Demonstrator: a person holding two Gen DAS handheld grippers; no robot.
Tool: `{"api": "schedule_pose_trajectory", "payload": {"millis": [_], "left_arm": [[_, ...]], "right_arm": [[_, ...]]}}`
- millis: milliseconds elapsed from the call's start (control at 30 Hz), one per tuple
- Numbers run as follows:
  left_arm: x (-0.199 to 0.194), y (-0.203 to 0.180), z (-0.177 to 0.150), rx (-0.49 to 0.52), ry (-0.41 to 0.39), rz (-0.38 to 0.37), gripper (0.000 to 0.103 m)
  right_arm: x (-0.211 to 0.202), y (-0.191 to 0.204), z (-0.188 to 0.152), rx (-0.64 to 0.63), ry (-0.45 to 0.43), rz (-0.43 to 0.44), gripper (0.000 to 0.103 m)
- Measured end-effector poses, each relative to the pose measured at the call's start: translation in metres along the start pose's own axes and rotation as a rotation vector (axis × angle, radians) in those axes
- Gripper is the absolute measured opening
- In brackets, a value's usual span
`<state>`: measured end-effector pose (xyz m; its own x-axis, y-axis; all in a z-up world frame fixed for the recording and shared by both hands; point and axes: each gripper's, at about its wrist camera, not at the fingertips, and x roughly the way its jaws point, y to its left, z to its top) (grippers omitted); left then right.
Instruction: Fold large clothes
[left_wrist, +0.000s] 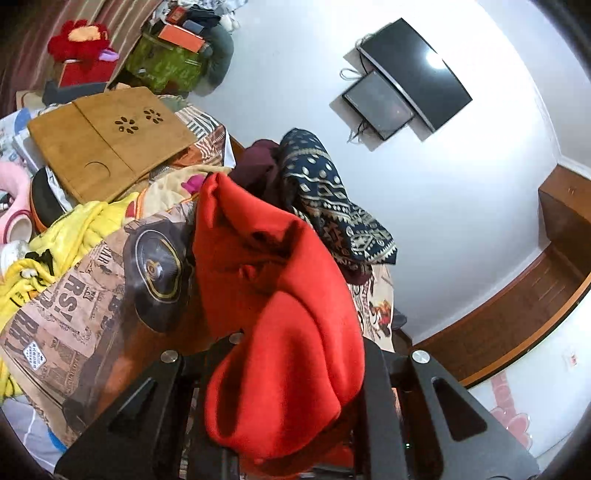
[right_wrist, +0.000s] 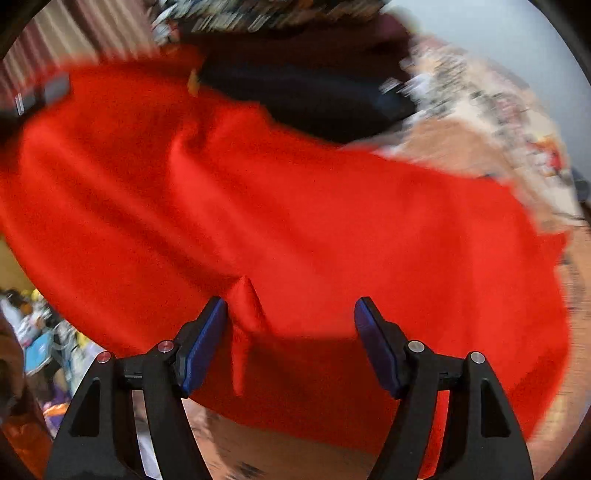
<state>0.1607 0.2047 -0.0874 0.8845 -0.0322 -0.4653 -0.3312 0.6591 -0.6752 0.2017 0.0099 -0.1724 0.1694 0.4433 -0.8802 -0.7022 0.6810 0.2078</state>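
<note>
A bright red garment (left_wrist: 266, 258) hangs bunched from my left gripper (left_wrist: 295, 350), which is shut on it and holds it up above the bed; cloth covers the fingertips. In the right wrist view the same red garment (right_wrist: 258, 184) spreads wide and blurred across the frame. My right gripper (right_wrist: 290, 310) points down at it, open, with its blue pads (right_wrist: 203, 347) well apart. A small raised fold of the red cloth stands between the jaws near the left pad, but neither pad presses on it.
A newsprint-patterned bedspread (left_wrist: 74, 314) covers the bed. On it lie a navy patterned cloth (left_wrist: 332, 199), a maroon cloth (left_wrist: 258, 162), a yellow garment (left_wrist: 74, 229) and a wooden lap desk (left_wrist: 110, 140). Bags and a red plush (left_wrist: 77, 40) are piled behind. A dark screen (left_wrist: 417, 70) hangs on the white wall.
</note>
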Motion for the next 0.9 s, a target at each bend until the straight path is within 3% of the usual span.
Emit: {"api": "schedule_pose_trajectory", "payload": {"millis": [100,200,367,533,600,700,800,833,900], "left_arm": [[0.016,-0.011,-0.013,0.023,0.041,0.019,0.016],[0.034,-0.03,-0.027,0.047,0.08,0.005,0.016],[0.065,-0.092,-0.045,0.161,0.135,-0.046,0.016],[0.111,-0.17,-0.093,0.336,0.229,-0.104,0.016],[0.128,-0.184,-0.117,0.394,0.291,-0.111,0.016],[0.158,-0.183,-0.16,0.46,0.455,-0.079,0.018],[0.176,-0.168,-0.195,0.544,0.612,-0.025,0.034],[0.178,-0.164,-0.203,0.567,0.652,-0.024,0.043],[0.173,-0.157,-0.216,0.61,0.724,-0.062,0.047]], "right_arm": [[0.005,0.015,-0.004,-0.086,0.005,-0.058,0.069],[-0.013,0.007,-0.014,-0.119,-0.007,-0.03,0.069],[-0.071,-0.062,-0.042,0.024,-0.104,-0.047,0.069],[-0.124,-0.133,-0.067,0.211,-0.199,-0.168,0.069],[-0.144,-0.16,-0.081,0.291,-0.228,-0.196,0.069],[-0.16,-0.185,-0.099,0.383,-0.244,-0.23,0.069],[-0.165,-0.197,-0.111,0.429,-0.241,-0.228,0.069],[-0.165,-0.199,-0.114,0.439,-0.239,-0.217,0.069],[-0.162,-0.199,-0.112,0.446,-0.232,-0.192,0.069]]}}
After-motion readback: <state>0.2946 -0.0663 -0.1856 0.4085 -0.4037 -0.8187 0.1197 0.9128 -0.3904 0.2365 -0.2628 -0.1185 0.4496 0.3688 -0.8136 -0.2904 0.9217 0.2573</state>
